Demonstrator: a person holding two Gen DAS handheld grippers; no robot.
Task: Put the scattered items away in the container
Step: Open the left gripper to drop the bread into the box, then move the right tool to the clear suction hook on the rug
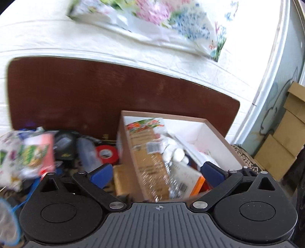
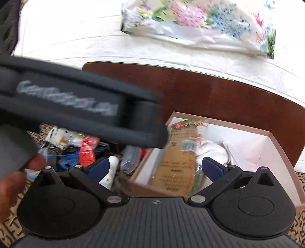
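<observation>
Box (image 1: pixel 225 150) ahead, left gripper (image 1: pixel 160 173) and right gripper (image 2: pixel 157 168) fingers wide apart, empty

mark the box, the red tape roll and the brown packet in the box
cardboard box (image 1: pixel 219 131), left wrist view, white inside of far wall.
red tape roll (image 1: pixel 105 152), left wrist view, its red side face beside the core.
brown packet (image 2: pixel 177 164), right wrist view, middle of its brown front.

The box (image 1: pixel 215 122) is brown outside and white inside. In it lies a tan packet (image 1: pixel 150 152) with a red and green top. The tape roll (image 1: pixel 105 153) is red. The board (image 1: pixel 95 91) behind is dark reddish-brown, the wall (image 1: pixel 57 38) white, the cloth (image 1: pixel 162 17) floral in pink, blue and green. Both grippers' pads (image 2: pixel 211 167) are blue.
</observation>
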